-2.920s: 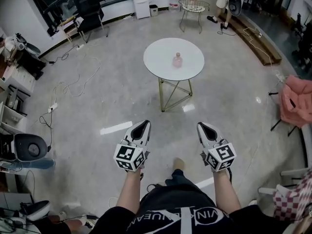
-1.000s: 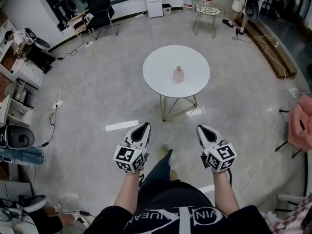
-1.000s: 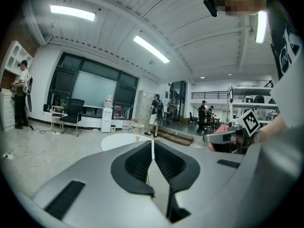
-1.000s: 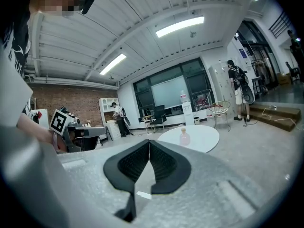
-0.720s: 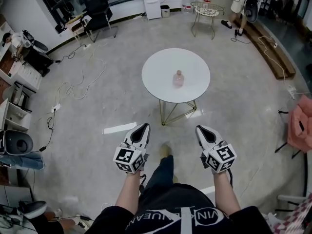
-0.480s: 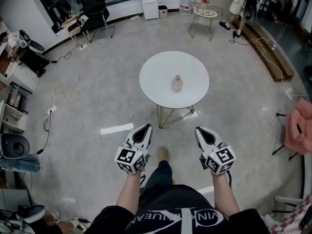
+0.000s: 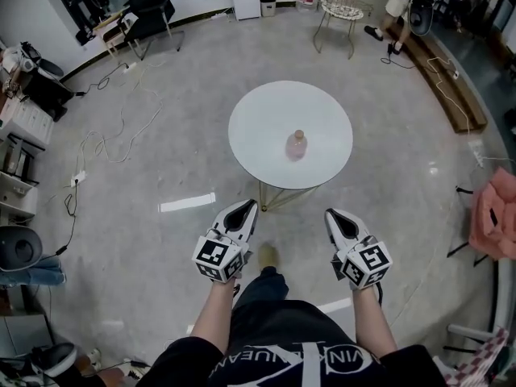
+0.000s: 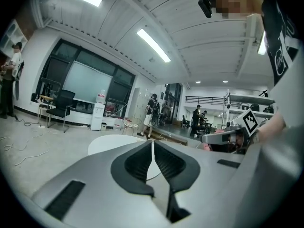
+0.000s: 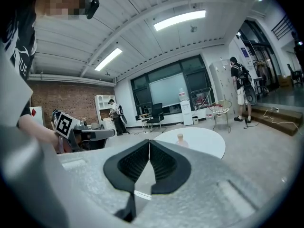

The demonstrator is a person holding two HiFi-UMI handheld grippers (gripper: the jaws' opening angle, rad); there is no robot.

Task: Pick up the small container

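Grey floor surrounds the round white bench (image 7: 258, 119), which sits nearer in the head view than a second ago, so the person is closing in, though no reach has begun. The left tongs (image 7: 245, 207) and right tongs (image 7: 333, 214) are both pressed fully together on nothing, short of the bench. The small container (image 7: 297, 145), a pinkish bottle, stands upright near the bench's middle, long axis vertical, cap pointing up.
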